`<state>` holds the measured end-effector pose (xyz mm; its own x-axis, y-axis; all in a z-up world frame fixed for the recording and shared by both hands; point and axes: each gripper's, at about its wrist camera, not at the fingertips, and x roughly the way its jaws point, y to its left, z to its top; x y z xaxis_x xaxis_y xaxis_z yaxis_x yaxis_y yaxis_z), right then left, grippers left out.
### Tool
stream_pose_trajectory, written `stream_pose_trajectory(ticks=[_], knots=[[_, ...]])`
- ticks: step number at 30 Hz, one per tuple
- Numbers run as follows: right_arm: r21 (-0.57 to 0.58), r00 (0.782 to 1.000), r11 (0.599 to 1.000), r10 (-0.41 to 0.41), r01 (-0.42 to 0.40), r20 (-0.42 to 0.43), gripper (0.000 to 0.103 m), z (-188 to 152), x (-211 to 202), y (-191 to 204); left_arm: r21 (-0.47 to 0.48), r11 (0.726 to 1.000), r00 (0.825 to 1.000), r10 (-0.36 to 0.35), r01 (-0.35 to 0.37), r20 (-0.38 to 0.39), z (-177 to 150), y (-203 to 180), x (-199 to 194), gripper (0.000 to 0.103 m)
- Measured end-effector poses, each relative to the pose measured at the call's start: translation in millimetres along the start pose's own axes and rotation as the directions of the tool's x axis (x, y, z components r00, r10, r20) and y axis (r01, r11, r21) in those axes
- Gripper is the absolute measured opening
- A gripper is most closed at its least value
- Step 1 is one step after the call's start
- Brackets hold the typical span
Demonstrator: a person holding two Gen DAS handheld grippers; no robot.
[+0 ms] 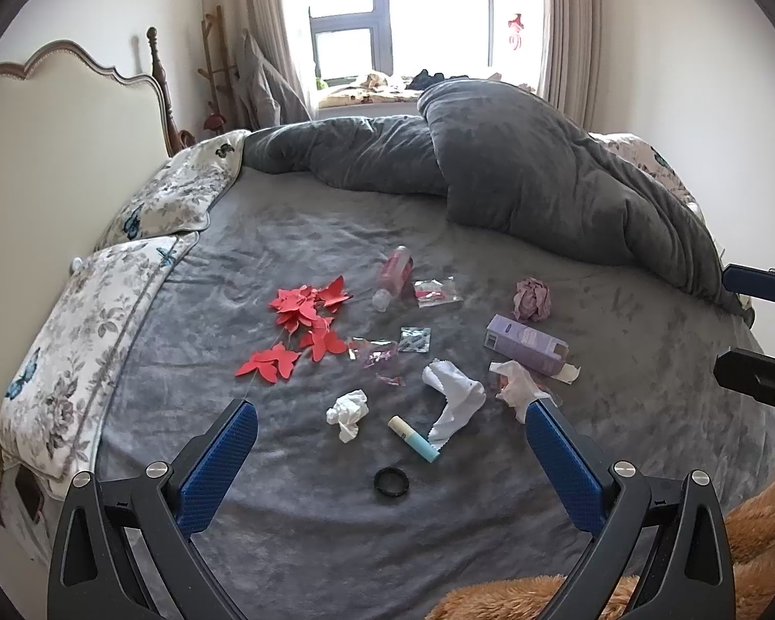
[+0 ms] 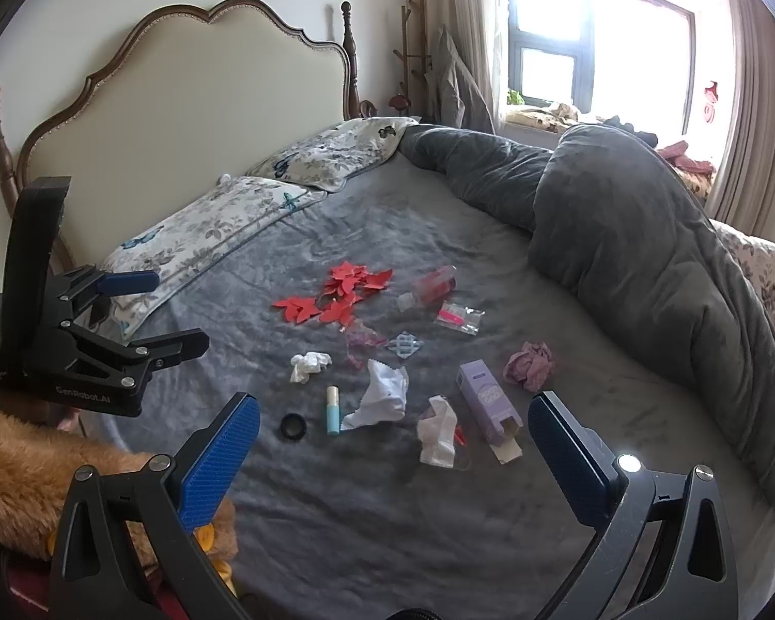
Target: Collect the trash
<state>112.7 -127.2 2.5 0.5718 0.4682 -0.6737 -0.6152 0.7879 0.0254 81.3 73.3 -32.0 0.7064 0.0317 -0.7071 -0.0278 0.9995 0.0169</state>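
Trash is scattered on the grey bedsheet [image 1: 305,527]: red paper butterflies [image 1: 305,325], a pink bottle [image 1: 395,276], a crumpled white tissue [image 1: 347,412], a white cloth [image 1: 457,403], a lip-balm tube [image 1: 413,438], a black ring [image 1: 390,482], a purple box [image 1: 526,343] and a pink paper wad [image 1: 532,299]. My left gripper [image 1: 390,413] hovers open above the near items, holding nothing. My right gripper [image 2: 393,403] also stands open and empty, over the white cloth [image 2: 382,398] and a crumpled wrapper [image 2: 439,431]. The left gripper [image 2: 150,310] shows at the left of the right wrist view.
Two floral pillows [image 1: 103,320] lie by the headboard [image 2: 181,119] on the left. A bunched grey duvet [image 1: 542,175] covers the far right of the bed. Orange fur [image 2: 31,475] lies at the near edge. A window [image 1: 403,10] and curtains stand behind.
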Motion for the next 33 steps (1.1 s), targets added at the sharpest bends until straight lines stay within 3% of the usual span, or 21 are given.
stream_pose_trajectory(ticks=[9, 27, 33], knots=[[0.01, 1.0, 1.0, 0.005, -0.004, -0.024, 0.103, 0, 8, 1, 0.004, 1.0, 0.999, -0.01, 0.01, -0.033, -3, 5, 7, 0.103], [0.052, 0.993, 0.999, 0.014, -0.008, -0.113, 0.103, 5, 57, -12, 0.012, 1.0, 0.992, -0.015, 0.017, -0.129, 8, 11, 67, 0.103], [0.121, 0.966, 0.993, 0.044, -0.013, -0.255, 0.103, -2, 118, -25, 0.016, 1.0, 0.974, 0.026, -0.023, -0.227, -2, 26, 112, 0.103]])
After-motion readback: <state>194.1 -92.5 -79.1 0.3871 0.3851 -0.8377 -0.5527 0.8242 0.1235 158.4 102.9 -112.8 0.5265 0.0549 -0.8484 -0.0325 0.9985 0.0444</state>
